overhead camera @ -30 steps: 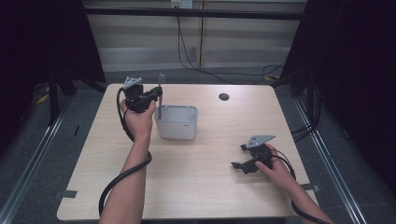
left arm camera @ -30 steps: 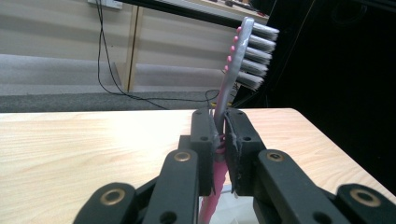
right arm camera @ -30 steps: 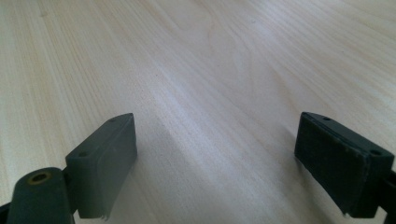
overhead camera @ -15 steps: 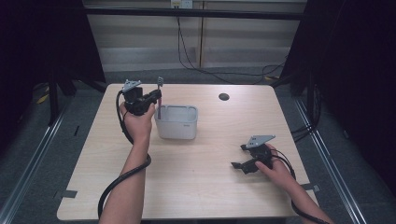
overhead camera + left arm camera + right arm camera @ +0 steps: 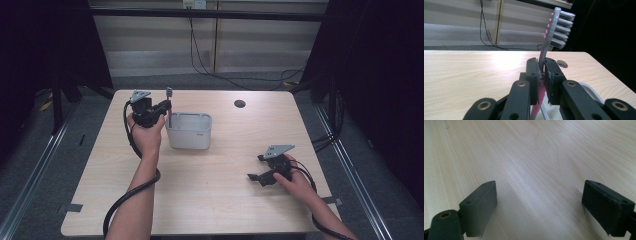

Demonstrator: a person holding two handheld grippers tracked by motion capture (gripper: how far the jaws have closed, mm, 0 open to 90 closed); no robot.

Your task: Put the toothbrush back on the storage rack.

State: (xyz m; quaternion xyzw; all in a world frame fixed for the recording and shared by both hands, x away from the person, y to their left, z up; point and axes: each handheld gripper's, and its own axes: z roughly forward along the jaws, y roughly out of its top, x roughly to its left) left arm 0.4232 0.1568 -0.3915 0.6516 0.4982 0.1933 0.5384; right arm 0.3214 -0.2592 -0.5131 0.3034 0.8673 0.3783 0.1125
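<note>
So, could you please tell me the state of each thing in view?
Toothbrush: upright, bristles up, clamped by the handle.
Left claw: shut on the toothbrush, at the bin's left edge.
Bin: upright on the table.
Right claw: open, holding nothing.

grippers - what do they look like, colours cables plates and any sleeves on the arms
Both are black two-jaw tools. The left gripper has flat rectangular pads and brass-coloured pivot rivets; the right gripper has similar pads. Each carries a grey three-cornered plate on top and trails a thick black cable. The forearms are bare, no sleeves.
</note>
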